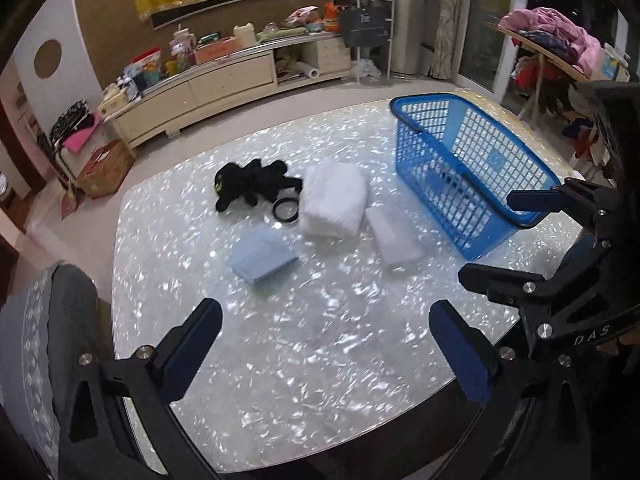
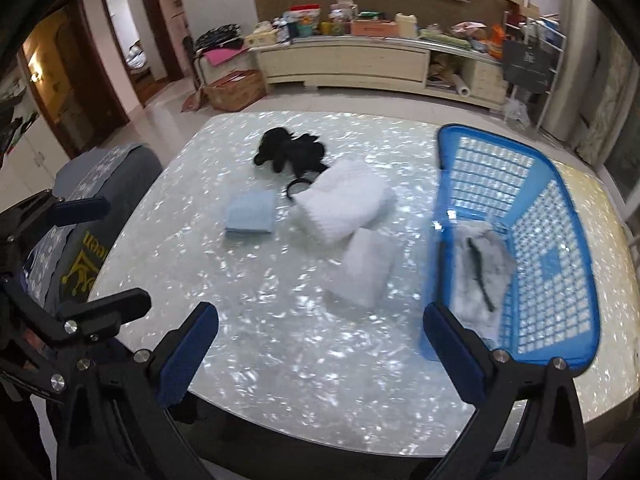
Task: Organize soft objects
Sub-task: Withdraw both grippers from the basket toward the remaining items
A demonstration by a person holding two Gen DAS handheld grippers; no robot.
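On the pearly white table lie a black plush toy (image 1: 252,186) (image 2: 290,152), a big folded white towel (image 1: 334,200) (image 2: 344,200), a small folded white towel (image 1: 394,238) (image 2: 366,266) and a folded light blue cloth (image 1: 262,256) (image 2: 251,212). A blue mesh basket (image 1: 472,168) (image 2: 560,240) stands at the right; a grey-white fluffy item (image 2: 478,264) lies inside it. My left gripper (image 1: 326,348) is open and empty above the table's near part. My right gripper (image 2: 320,356) is open and empty, its right finger close to the basket's near corner; it also shows in the left wrist view (image 1: 500,236).
A black ring (image 1: 286,209) lies beside the plush toy and big towel. A grey padded chair (image 1: 52,340) (image 2: 100,208) stands at the table's left edge. A long cream cabinet (image 2: 360,64) with clutter runs along the far wall. A clothes rack (image 1: 560,48) stands at right.
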